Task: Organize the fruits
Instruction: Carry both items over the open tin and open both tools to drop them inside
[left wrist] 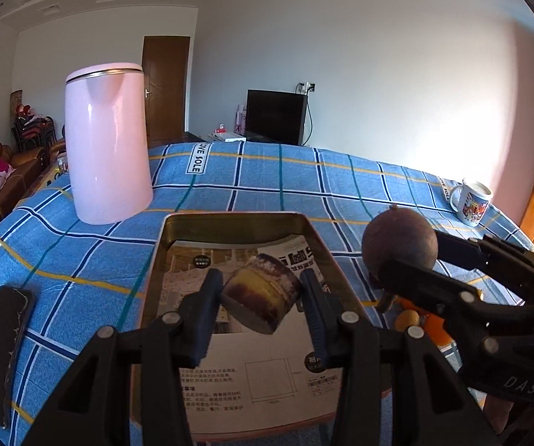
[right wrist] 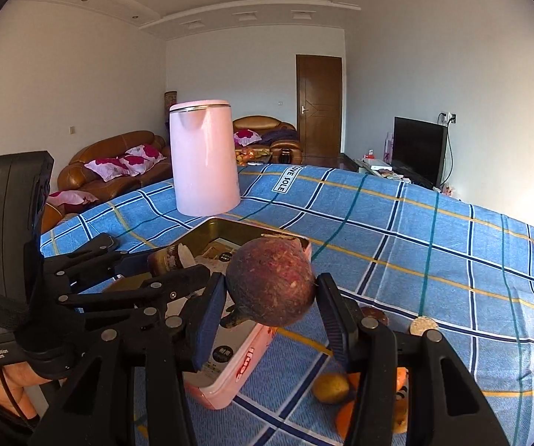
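Observation:
My left gripper point(left wrist: 261, 295) is shut on a cut piece of fruit point(left wrist: 261, 297) with dark purple skin and yellow flesh, held above the pink metal tin point(left wrist: 237, 223), whose bottom is lined with printed paper. My right gripper point(right wrist: 270, 293) is shut on a round reddish-brown fruit point(right wrist: 270, 282), held just right of the tin point(right wrist: 230, 379). In the left wrist view that fruit point(left wrist: 400, 243) and right gripper point(left wrist: 408, 256) sit at the right. In the right wrist view the left gripper point(right wrist: 163, 271) holds its piece point(right wrist: 172, 258) over the tin.
Several fruits lie on the blue checked cloth under my right gripper: a small yellow one point(right wrist: 330, 386) and orange pieces point(right wrist: 345, 416). A pink kettle point(left wrist: 105, 141) stands behind the tin. A mug point(left wrist: 471, 200) is far right. A dark phone point(left wrist: 1, 349) lies at the left.

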Tool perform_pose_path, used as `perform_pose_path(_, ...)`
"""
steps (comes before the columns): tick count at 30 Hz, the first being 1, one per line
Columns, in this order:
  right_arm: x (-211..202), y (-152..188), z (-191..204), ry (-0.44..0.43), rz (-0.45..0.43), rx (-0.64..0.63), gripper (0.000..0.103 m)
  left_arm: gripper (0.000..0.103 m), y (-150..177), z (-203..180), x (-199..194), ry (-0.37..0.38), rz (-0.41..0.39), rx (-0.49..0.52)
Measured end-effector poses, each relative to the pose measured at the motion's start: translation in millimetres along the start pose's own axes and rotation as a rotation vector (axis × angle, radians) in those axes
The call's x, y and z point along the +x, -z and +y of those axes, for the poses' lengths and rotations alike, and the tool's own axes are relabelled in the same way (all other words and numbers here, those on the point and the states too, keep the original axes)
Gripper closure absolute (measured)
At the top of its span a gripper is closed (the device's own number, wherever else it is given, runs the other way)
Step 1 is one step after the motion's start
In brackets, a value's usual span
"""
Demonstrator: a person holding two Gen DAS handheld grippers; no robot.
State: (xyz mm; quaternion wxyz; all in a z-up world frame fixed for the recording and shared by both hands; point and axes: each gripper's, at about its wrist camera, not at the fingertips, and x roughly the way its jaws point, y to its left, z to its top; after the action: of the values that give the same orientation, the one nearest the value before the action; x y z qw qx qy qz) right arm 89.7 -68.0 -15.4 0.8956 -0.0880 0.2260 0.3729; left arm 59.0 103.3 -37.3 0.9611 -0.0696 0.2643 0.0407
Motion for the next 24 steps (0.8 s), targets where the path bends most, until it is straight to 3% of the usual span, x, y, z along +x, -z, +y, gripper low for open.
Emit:
perform_pose_path(12, 50, -4, 14, -0.006, 0.088, -0.012, 0.051, 0.058, -6, 30, 11, -0.007, 0.044, -0.05)
perform_pose_path(24, 70, -5, 26, -0.005, 0.154, -0.063, 0.051, 0.058, -8, 39, 20, -0.004, 0.076, -0.074)
